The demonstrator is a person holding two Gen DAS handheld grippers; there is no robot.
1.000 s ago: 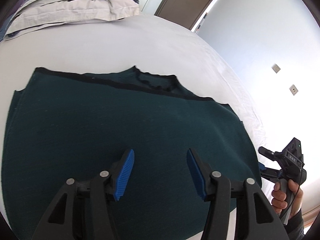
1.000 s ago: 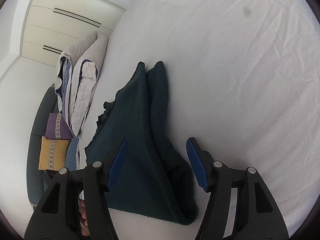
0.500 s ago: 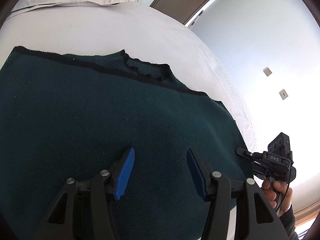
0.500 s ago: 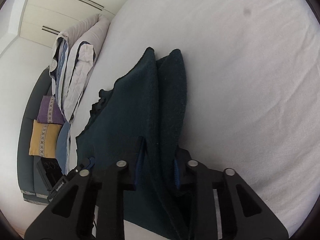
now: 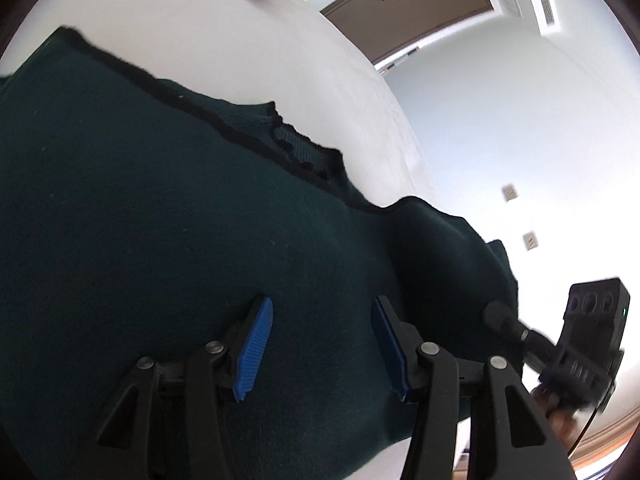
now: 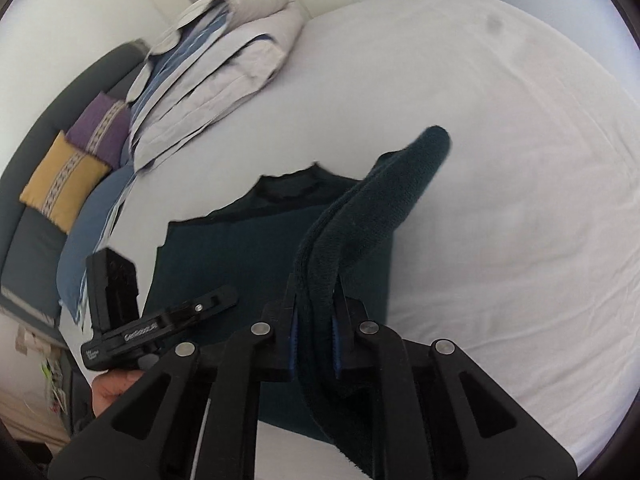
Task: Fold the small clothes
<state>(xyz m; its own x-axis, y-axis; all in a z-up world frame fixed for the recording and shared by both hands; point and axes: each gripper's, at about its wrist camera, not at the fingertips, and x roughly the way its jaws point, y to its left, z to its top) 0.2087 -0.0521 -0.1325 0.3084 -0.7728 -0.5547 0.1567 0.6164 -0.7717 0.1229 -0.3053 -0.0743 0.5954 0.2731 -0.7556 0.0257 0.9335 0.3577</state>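
My right tool (image 6: 314, 336) has just closed and grips the sweater's (image 5: 160, 240) sleeve (image 6: 380, 216) above the bed (image 6: 500, 160), while my left tool (image 5: 322, 344) hangs half-open over the sweater.

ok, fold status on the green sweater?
Done: dark green sweater lies flat on the white bed. In hand: right gripper has just closed on the sweater's side edge and holds it raised. Left gripper is open above the body. Left: lay that side across, fold the rest.
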